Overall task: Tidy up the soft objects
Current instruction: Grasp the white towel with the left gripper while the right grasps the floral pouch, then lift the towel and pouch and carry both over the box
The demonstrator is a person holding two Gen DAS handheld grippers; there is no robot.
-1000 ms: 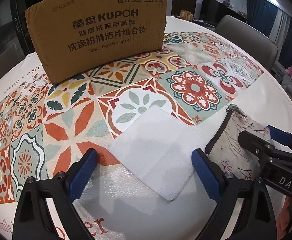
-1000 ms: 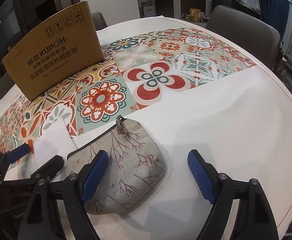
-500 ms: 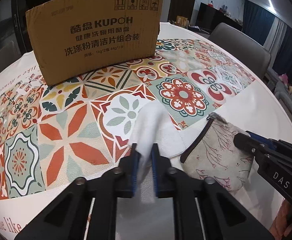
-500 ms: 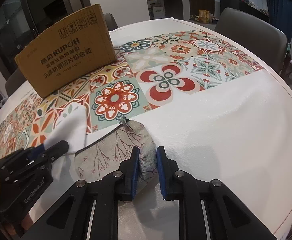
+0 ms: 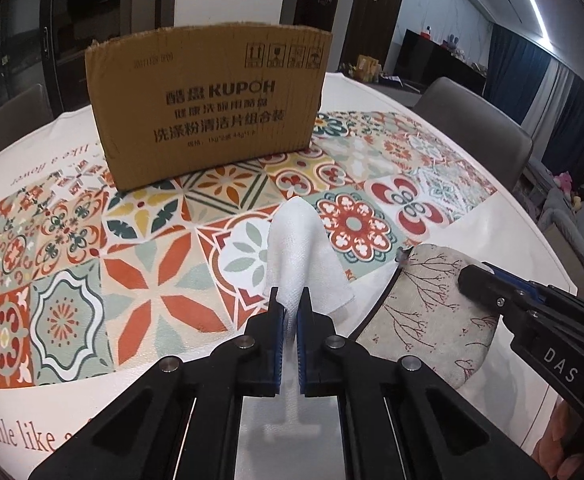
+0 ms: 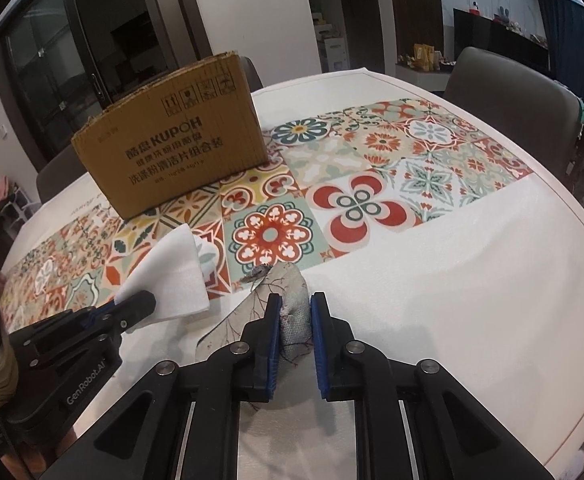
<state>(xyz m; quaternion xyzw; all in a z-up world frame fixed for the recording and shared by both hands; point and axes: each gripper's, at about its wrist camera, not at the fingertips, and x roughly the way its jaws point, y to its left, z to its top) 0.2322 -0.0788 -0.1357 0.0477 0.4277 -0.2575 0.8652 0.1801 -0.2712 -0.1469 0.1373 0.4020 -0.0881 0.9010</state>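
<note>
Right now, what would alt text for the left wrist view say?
The left gripper pinches a folded white cloth above a patterned tablecloth. Beside it, the right gripper holds a floral pouch; a cardboard box stands behind.

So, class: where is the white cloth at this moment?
In the left wrist view the white cloth sits centre frame, pinched in the left gripper, between the cardboard box behind and the fabric pouch to its right.

patterned tablecloth (image 5: 71, 280), grey chairs (image 6: 512, 92) — dark cabinet (image 5: 444, 60)
</note>
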